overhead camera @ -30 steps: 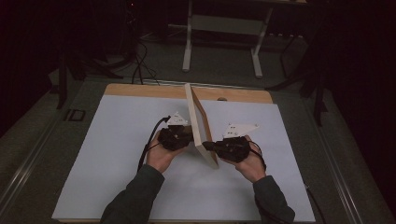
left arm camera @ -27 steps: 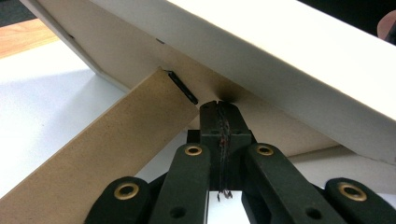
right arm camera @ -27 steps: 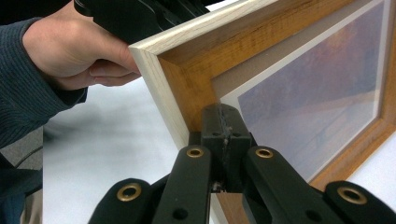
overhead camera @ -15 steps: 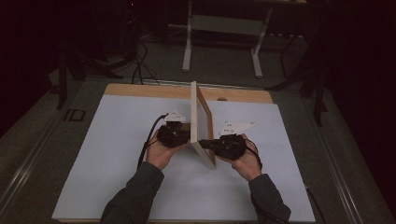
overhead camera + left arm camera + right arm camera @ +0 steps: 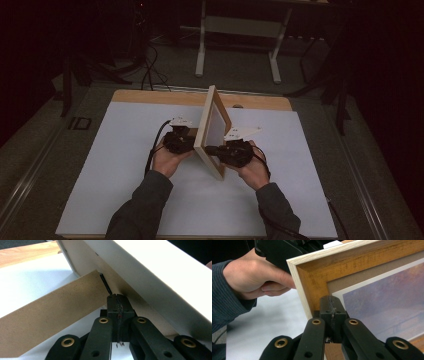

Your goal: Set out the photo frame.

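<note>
— Picture frame (image 5: 212, 131), where does it stand?

— Upright on its edge near the middle of the white sheet (image 5: 120, 170) that covers the worktop (image 5: 150, 96), between the two hands. Seen from above it runs from the far side toward the person, its wooden face turned to the right.

— Left claw (image 5: 189, 145)?

— Clenched, jaws pressed together with nothing between them. In the left gripper view its tip sits against the back of the frame, just beside the brown cardboard easel leg (image 5: 50, 317) that folds out from the backing, by the thin black hinge (image 5: 105, 284).

— And the right claw (image 5: 211, 149)?

— Also clenched on nothing. In the right gripper view its closed tip (image 5: 332, 305) rests against the front of the frame, at the inner edge of the wood moulding near a corner, next to the grey mat and the hazy blue-violet print (image 5: 387, 305).

— Do the hands touch the frame?

— The left hand (image 5: 257, 277) shows behind the pale outer edge of the frame, wrapped around its gripper; whether the fingers touch the wood I cannot tell. The right hand (image 5: 252, 167) holds its gripper just right of the frame.
</note>
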Motion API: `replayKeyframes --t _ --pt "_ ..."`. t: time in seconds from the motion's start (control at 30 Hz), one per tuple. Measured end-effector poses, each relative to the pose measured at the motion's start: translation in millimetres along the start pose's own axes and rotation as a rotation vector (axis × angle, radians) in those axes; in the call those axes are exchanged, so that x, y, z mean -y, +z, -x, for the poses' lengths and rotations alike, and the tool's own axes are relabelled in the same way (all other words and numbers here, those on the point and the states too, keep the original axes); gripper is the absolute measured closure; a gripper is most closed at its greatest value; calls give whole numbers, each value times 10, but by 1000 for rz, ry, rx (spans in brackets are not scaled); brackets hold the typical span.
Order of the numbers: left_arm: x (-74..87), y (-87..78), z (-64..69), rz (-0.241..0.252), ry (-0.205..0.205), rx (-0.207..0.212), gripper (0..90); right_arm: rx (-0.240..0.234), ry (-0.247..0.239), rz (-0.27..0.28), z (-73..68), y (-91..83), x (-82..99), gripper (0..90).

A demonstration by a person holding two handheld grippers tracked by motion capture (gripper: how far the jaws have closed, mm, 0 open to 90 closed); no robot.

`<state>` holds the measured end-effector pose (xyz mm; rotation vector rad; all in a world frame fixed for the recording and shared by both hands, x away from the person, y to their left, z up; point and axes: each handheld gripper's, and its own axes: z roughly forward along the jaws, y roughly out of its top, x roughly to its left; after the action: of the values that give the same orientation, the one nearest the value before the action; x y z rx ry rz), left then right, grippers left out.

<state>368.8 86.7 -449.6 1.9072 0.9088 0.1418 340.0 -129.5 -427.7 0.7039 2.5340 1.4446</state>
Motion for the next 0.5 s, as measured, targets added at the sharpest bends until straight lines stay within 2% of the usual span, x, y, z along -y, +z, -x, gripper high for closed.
replayKeyframes --t 0.2,0.5 --pt "9 -8 -7 7 -2 -5 897 6 -5 6 -15 16 -1 898" --pt "-2 -69 -16 19 -15 -39 831 14 -10 -2 -8 10 47 855"
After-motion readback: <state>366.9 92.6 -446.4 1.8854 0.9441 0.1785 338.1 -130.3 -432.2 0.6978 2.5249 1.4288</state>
